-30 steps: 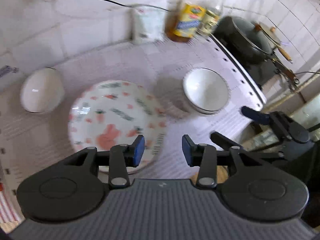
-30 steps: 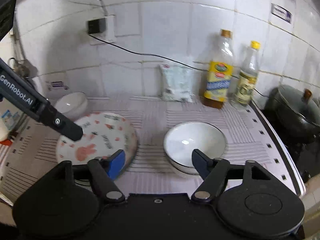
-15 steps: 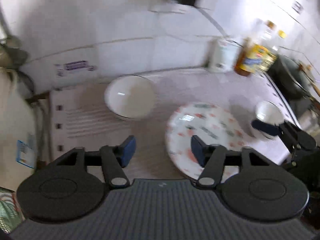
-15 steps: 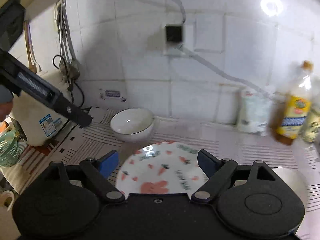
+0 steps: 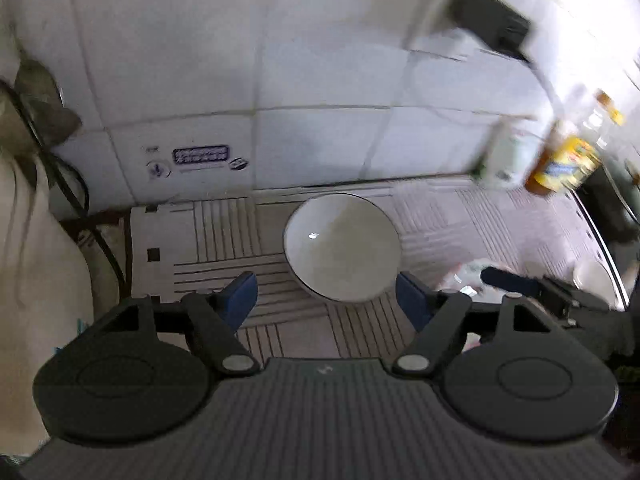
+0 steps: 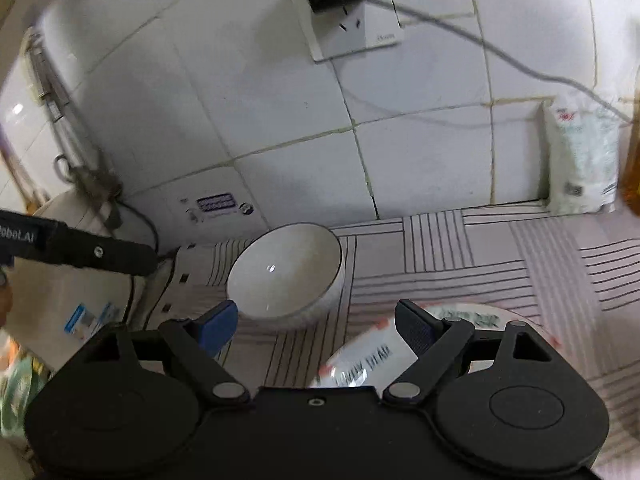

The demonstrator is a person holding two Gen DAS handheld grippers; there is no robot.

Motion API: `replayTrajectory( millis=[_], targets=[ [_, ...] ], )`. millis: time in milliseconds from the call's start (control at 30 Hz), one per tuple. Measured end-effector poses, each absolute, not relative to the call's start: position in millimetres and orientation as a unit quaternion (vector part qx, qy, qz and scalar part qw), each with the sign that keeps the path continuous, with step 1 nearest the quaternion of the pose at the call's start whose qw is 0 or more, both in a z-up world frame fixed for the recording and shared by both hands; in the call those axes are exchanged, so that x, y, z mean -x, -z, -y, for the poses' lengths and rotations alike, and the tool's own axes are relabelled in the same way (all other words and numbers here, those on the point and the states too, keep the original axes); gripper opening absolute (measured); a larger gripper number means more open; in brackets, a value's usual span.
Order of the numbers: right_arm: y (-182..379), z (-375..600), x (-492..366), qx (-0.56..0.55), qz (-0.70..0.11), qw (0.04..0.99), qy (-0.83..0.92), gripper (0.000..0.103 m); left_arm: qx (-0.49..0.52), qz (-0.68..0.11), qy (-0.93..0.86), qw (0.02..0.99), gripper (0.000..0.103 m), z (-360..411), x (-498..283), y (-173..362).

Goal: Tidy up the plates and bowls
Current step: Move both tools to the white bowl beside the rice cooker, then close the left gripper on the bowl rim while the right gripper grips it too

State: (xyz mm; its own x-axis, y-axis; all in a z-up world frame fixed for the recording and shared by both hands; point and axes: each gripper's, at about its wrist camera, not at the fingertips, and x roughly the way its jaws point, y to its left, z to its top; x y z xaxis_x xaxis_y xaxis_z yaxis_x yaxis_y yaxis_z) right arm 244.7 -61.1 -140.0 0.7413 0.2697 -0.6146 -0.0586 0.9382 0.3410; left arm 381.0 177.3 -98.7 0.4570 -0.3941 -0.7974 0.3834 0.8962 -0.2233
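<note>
I am getting ready to pick up the round white china bowl with the thin dark rim point(image 5: 342, 247). It sits on the counter with the striped mat point(image 5: 224, 232), close to the white tiled wall point(image 5: 248, 80) and just in front of the small blue sticker on that wall.

My left tongs point(image 5: 326, 300) are spread wide and hold nothing. The bowl shows right between the two blue tips, a little ahead of them, not touching. My right tongs point(image 6: 316, 322) are spread wide too, with nothing in them. From that side the bowl point(image 6: 286, 272) is just past the left tip.

The round white plate with red and green pictures point(image 6: 400, 350) lies on the counter to the right of the bowl, near it but apart.

I think the bowl comes first. Next I should bring one pair of tongs down over the bowl's rim, one tip inside and one outside, and squeeze gently so it does not slip.
</note>
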Motion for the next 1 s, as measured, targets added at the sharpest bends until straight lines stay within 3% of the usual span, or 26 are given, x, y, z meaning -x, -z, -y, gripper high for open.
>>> replayTrajectory(
  millis=[433, 600, 633, 667, 700, 733, 833, 1000],
  targets=[
    [166.9, 41.4, -308.8, -0.127, -0.387, 0.909, -0.083, 0.085, 0.058, -0.501, 0.192, 0.842, 0.071, -175.8, -432.1, 177.0],
    [179.7, 34.8, -325.9, -0.114, -0.406, 0.903, -0.080, 0.063, 0.054, -0.508, 0.184, 0.840, 0.058, -171.7, -434.8, 192.5],
    [181.6, 33.8, -328.1, -0.114, -0.408, 0.902, -0.080, 0.053, 0.056, -0.513, 0.190, 0.835, 0.043, -170.3, -435.3, 195.1],
    [183.6, 33.1, -330.9, -0.116, -0.413, 0.900, -0.080, 0.037, 0.060, -0.519, 0.200, 0.829, 0.021, -168.4, -435.4, 198.1],
    [185.2, 32.5, -332.9, -0.116, -0.417, 0.898, -0.080, 0.031, 0.070, -0.520, 0.211, 0.825, 0.013, -167.0, -434.5, 199.0],
    [185.8, 32.2, -334.0, -0.112, -0.418, 0.898, -0.073, 0.025, 0.069, -0.515, 0.204, 0.830, 0.013, -164.6, -431.7, 197.7],
    [186.4, 35.2, -336.1, -0.119, -0.428, 0.893, -0.071, 0.023, 0.066, -0.508, 0.197, 0.836, 0.013, -160.3, -427.3, 195.1],
    [176.6, 39.6, -332.0, -0.131, -0.421, 0.895, -0.073, 0.022, 0.047, -0.496, 0.203, 0.843, 0.012, -158.3, -422.3, 183.8]
  ],
)
